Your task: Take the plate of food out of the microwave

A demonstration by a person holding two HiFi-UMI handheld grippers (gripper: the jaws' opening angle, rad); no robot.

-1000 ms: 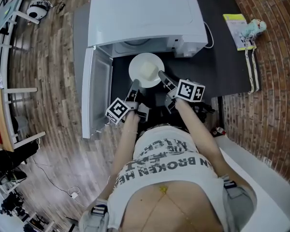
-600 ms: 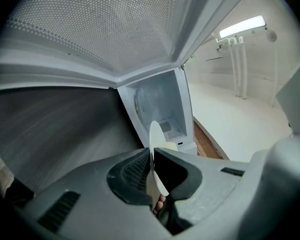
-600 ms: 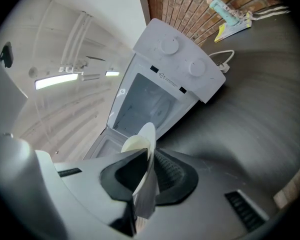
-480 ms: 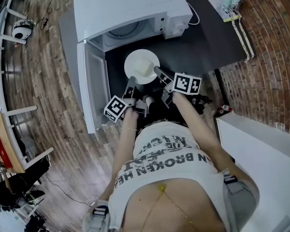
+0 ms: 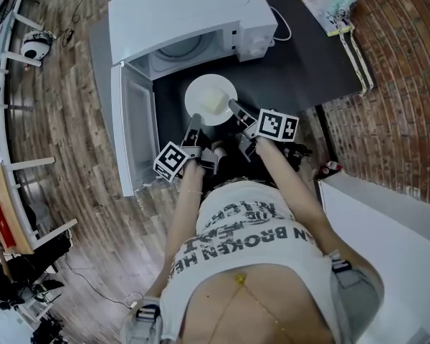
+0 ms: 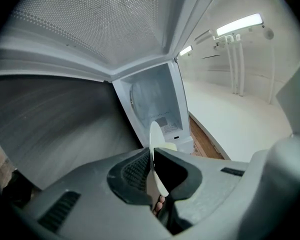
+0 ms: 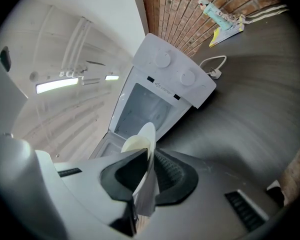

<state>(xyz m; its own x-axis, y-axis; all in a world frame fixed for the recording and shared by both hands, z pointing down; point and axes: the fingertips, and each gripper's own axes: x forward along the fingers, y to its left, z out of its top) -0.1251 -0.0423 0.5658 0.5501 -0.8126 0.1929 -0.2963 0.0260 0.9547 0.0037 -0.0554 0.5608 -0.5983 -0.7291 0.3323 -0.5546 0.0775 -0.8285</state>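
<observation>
A white plate (image 5: 211,97) with pale food (image 5: 213,100) hangs over the dark table (image 5: 301,63), just in front of the white microwave (image 5: 193,13). My left gripper (image 5: 198,120) is shut on the plate's near-left rim, and my right gripper (image 5: 236,108) is shut on its near-right rim. In the left gripper view the plate (image 6: 155,139) shows edge-on, pinched between the left gripper (image 6: 152,156) pads. In the right gripper view the plate (image 7: 148,134) sits likewise in the right gripper (image 7: 149,156), with the food (image 7: 135,144) on its left side.
The microwave door (image 5: 132,131) stands open to the left of the plate. A power cable (image 5: 283,24) lies beside the microwave. A yellow packet and a small toy (image 5: 330,6) lie at the table's far right corner. A brick wall (image 5: 394,106) and a white counter (image 5: 387,228) are on the right.
The plate, held by both grippers, has come out of the microwave's mouth toward me; a strip of dark table now shows between plate and oven.
</observation>
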